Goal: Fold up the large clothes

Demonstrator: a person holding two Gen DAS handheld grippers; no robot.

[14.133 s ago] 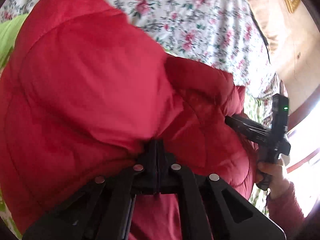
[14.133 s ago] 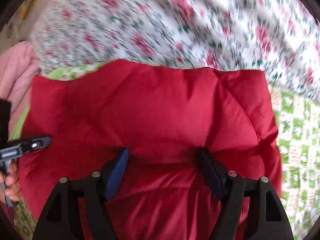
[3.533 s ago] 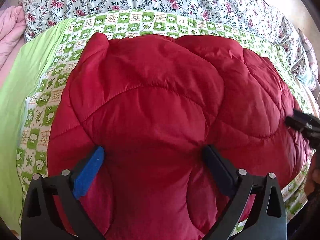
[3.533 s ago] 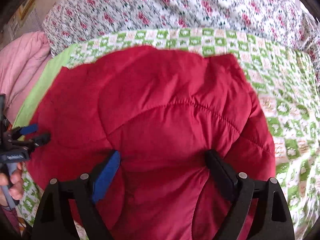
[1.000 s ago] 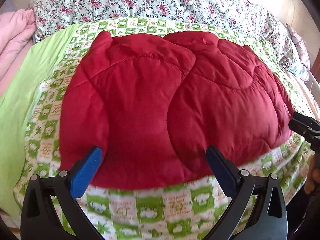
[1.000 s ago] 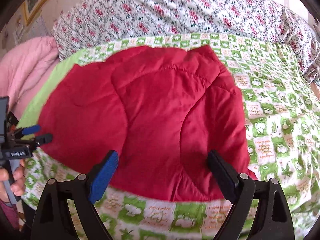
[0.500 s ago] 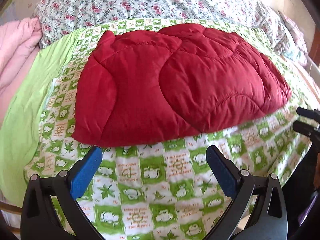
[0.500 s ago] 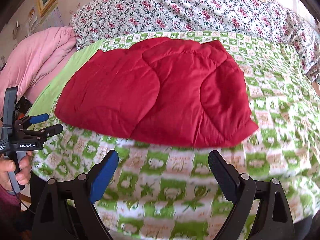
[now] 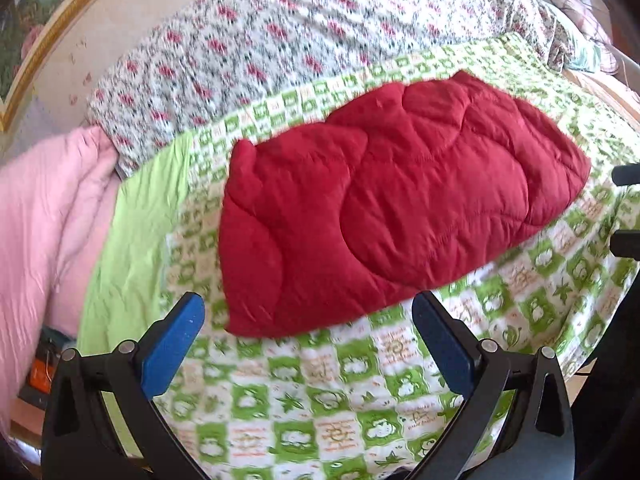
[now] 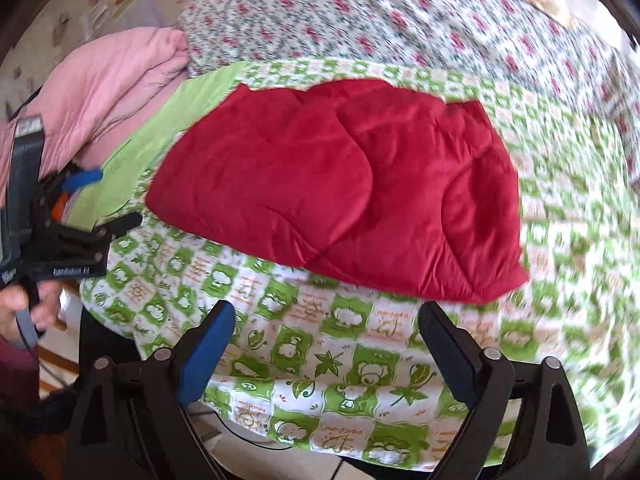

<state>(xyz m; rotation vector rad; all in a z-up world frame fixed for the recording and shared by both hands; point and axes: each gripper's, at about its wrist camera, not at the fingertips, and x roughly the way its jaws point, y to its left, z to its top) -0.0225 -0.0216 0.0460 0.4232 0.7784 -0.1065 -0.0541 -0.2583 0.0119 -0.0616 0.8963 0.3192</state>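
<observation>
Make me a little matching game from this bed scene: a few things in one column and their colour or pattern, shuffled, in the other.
Things:
1. padded jacket
2. bundle at the bed's left edge
3. big quilt at the far side
4. sheet under the jacket

Looks:
A. green and white checks
B. plain red
C. small red flowers on white
D. pale pink

Pairs: 1-B, 2-D, 3-C, 4-A

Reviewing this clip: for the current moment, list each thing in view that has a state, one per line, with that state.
Red quilted garment: folded into a compact bundle, lying flat on the bed, not held.
Left gripper: jaws open, nothing between them, clear of the garment.
Right gripper: jaws open after widening just now, nothing between them.
Green checked blanket: spread flat under the garment.
Pink quilt: bunched at the bed's side.
</observation>
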